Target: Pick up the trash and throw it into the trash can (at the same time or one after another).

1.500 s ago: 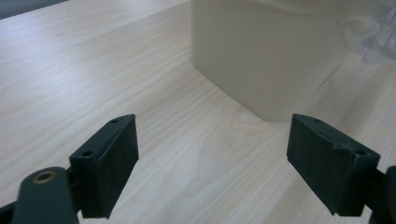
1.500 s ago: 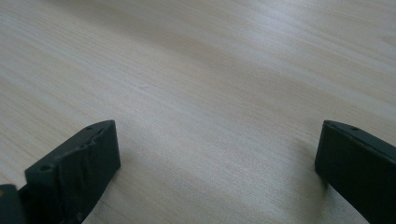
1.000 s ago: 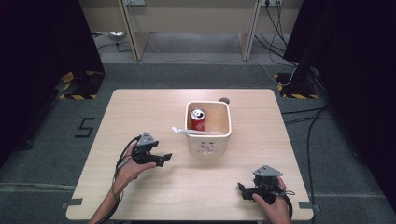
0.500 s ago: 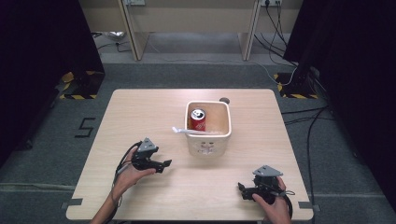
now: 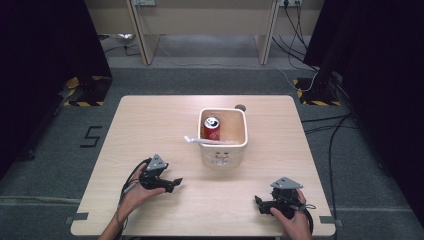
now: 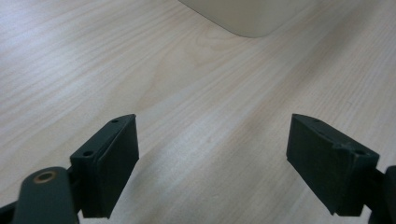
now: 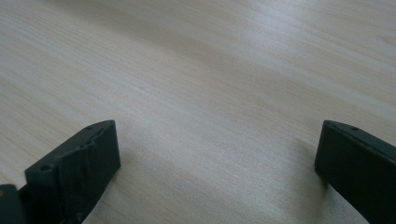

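Since a second ago the left gripper has drawn back toward the near edge, jaws wide apart over bare table. The right gripper rests at five o'clock, jaws apart. Farther off, at centre, the white bin holds a red can.

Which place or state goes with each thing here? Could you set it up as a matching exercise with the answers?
Things:
1. red can
2. white spoon
3. left gripper
4. right gripper

Places or states:
A. lying across the bin's near rim, with one end sticking out to the left
B. open, at the table's near right corner
C. upright inside the bin
D. open, near the table's front left, jaws pointing right

Pairs: 1-C, 2-A, 3-D, 4-B
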